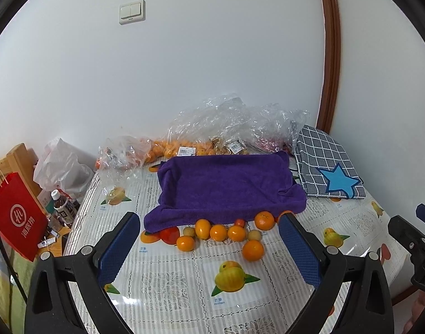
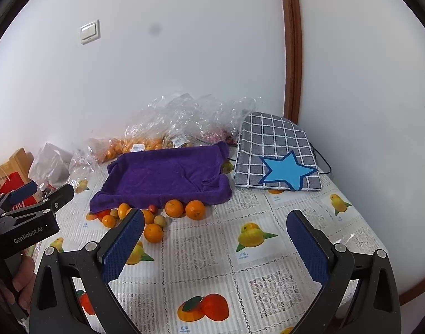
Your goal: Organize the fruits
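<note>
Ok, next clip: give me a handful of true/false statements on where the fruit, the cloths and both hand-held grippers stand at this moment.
1. The loose oranges lie on the table in front of the purple towel. True.
2. The left hand-held gripper is shut on an orange. False: it is open and holds nothing.
3. A blue star sits on the checked cloth. True.
4. The right hand-held gripper holds the purple towel. False: it is open, short of the towel.
5. Fruit is piled on top of the purple towel. False: its top is bare.
</note>
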A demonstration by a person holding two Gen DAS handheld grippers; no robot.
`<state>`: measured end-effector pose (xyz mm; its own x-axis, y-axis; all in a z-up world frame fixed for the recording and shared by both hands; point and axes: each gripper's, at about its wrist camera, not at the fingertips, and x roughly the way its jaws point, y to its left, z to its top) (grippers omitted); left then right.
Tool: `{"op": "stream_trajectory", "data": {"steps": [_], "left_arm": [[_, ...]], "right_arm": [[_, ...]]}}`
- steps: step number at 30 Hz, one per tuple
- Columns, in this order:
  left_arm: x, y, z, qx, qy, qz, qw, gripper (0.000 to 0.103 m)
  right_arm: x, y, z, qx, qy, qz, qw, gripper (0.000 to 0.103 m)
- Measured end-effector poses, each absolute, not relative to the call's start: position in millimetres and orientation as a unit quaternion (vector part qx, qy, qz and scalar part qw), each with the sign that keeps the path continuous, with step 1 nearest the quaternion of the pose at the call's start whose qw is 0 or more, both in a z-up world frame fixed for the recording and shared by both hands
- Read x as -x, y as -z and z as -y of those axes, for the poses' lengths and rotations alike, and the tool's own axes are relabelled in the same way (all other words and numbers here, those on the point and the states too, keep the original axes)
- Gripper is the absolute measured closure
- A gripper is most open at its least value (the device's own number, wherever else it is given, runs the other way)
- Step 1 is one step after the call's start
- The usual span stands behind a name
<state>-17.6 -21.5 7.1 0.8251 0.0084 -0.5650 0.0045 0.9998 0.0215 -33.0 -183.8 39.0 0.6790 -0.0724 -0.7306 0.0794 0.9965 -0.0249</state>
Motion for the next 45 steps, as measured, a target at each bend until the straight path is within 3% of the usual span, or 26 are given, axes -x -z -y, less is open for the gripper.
{"op": "stream_trajectory", "data": {"steps": [45], "left_arm": [[21.1, 2.4, 16.2, -0.003, -0.004, -0.297, 0.955, 0.002]], "right_arm": [[34.3, -33.1, 178.6, -0.005, 0.03, -0.401, 0.915, 0.002]]}}
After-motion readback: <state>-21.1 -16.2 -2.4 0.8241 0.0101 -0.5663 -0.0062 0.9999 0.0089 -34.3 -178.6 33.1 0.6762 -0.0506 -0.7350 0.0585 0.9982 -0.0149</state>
